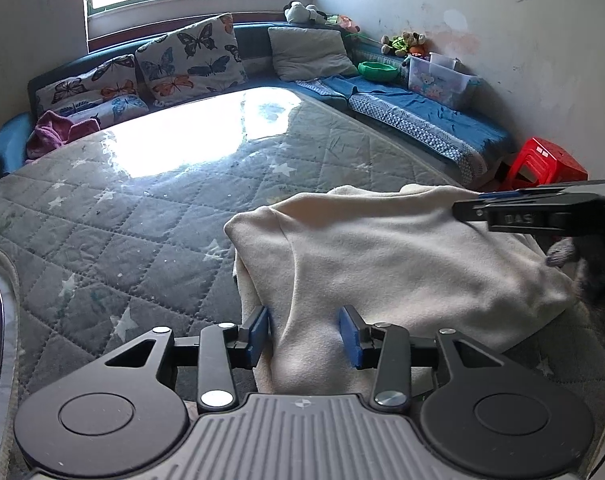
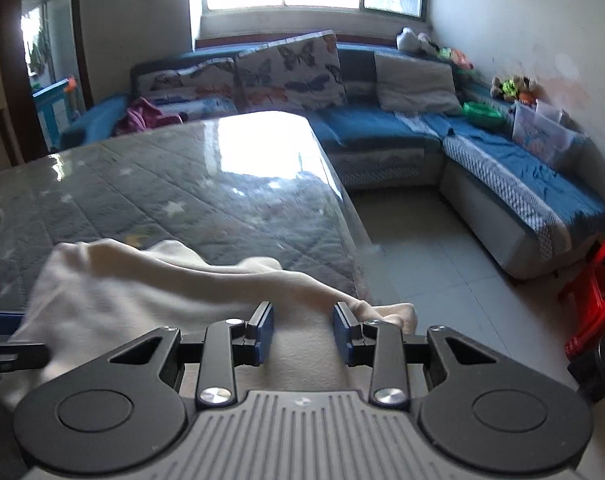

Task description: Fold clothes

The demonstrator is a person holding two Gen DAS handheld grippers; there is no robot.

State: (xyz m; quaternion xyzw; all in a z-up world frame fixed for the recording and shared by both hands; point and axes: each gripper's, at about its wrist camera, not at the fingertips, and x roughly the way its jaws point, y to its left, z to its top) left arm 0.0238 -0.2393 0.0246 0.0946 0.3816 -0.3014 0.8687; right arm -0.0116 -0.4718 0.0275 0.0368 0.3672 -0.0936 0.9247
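A cream fleece garment [image 1: 402, 256] lies bunched on the glass-topped quilted table [image 1: 142, 208], near its front right part. My left gripper [image 1: 308, 334] is open, its blue pads either side of a fold of the garment's near edge. My right gripper [image 2: 302, 330] is open too, with cream cloth [image 2: 150, 288] lying between and under its pads near the table's right edge [image 2: 342, 200]. The right gripper also shows in the left wrist view [image 1: 542, 208], side-on above the garment's right side.
A blue corner sofa [image 1: 414, 116] with butterfly cushions [image 1: 190, 60] wraps the far and right sides. A purple cloth [image 1: 54, 132] lies at its left end. A red plastic stool [image 1: 542, 164] stands on the floor at right. A clear storage box [image 1: 438, 76] and a green bowl [image 1: 378, 70] sit on the sofa.
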